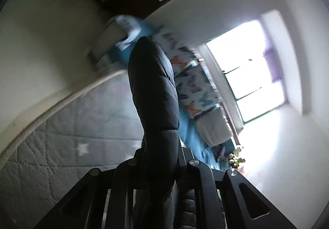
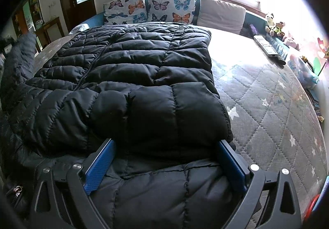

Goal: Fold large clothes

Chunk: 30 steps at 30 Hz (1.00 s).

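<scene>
Black puffer jacket (image 2: 127, 77) lies spread across the bed's quilted grey mattress (image 2: 267, 105), top end near the butterfly pillows (image 2: 170, 6) at the head edge. Left gripper (image 1: 159, 155) is clamped on a lifted jacket sleeve (image 1: 153, 85). Right gripper (image 2: 164, 159) sits jaws apart, straddling the jacket's near fold.

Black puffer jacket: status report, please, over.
Left gripper shut on jacket sleeve, lifted. Right gripper open, straddling black puffer jacket. Nothing in the way.
</scene>
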Tool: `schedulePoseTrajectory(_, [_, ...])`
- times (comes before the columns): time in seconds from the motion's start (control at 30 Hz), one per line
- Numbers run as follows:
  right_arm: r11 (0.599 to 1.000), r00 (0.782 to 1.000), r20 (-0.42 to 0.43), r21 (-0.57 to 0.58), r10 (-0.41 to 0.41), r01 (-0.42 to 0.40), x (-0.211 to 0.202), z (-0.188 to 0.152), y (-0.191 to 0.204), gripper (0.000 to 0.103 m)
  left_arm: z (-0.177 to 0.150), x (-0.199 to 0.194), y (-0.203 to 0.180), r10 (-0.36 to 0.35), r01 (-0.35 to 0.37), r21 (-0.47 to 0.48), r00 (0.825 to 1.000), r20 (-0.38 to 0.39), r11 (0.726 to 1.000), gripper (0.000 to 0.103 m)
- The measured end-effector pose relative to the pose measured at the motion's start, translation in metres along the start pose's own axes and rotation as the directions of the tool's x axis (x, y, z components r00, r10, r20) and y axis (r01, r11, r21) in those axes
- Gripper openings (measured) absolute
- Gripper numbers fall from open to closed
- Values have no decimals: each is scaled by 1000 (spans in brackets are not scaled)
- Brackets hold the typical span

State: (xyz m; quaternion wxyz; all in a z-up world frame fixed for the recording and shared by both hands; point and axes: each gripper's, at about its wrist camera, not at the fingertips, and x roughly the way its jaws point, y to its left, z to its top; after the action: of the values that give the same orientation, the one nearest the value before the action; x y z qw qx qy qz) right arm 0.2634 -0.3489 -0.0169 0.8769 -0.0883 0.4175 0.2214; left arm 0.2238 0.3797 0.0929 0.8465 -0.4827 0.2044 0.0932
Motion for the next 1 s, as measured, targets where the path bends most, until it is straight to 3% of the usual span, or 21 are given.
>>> schedulePoseTrajectory(0.17, [1000,1000,-1,0,0,0,0,0,0,103,-21,-48,-86,-75,70,139,997,35,988,17])
schedulePoseTrajectory(0.3, [1000,1000,1,2,3,-3,0,0,0,103,-58,-84,-158,-127,114,258,991,35,959,17])
schedulePoseTrajectory(0.47, [1000,1000,4,3,5,-5,0,0,1,103,-150,-125,-237,-176,161,378,984,5,912,17])
schedulePoseTrajectory(0.57, [1000,1000,9,4,8,-8,-1,0,1,103,-210,-125,-278,-187,188,432,981,-46,882,17])
schedulePoseTrajectory(0.77, [1000,1000,22,11,22,-22,-2,-1,-1,103,-347,-106,-333,-207,282,501,958,-201,818,17])
schedulePoseTrajectory(1.0, [998,998,44,32,53,-54,-3,-2,-5,103,-505,-39,-349,-120,352,507,893,-434,787,16])
